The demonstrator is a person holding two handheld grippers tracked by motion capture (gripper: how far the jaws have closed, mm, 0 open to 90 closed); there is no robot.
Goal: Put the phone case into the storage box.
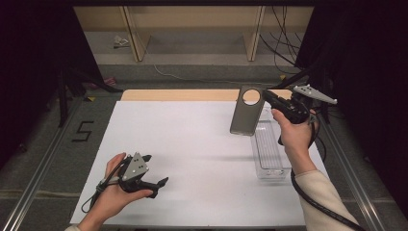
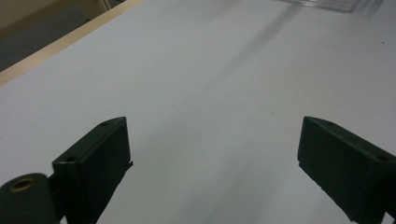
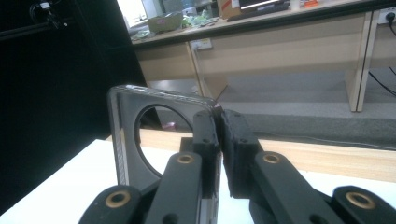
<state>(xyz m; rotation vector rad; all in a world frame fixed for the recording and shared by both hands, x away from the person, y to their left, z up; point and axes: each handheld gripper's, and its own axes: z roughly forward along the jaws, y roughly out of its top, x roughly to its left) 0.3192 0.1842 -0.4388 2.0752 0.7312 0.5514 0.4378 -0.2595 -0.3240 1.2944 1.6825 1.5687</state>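
Two black jaws of the right gripper (image 1: 266, 96) are clamped on one long edge of a grey phone case (image 1: 247, 111), near its upper corner beside the big round camera cutout; in the right gripper view the pads pinch the thin side wall of the case (image 3: 140, 140) between them. The case hangs upright in the air, cutout end uppermost, over the far right part of the desk (image 1: 192, 144), just beside and above the far end of a clear plastic tray (image 1: 270, 149) that lies lengthwise on the white surface.

I judge the case to be very light, a thin moulded shell, probably somewhat flexible. Held by one wall alone, it may twist or swing around the pinch, and its smooth sides could let it slide between the pads. Its rim near a corner is likely the stiffest place to grip, which is about where it is held now; the thin ring around the cutout looks weakest and best avoided.

Well apart, at the near left of the desk, the left gripper (image 1: 156, 169) rests released, jaws spread wide with nothing between them.
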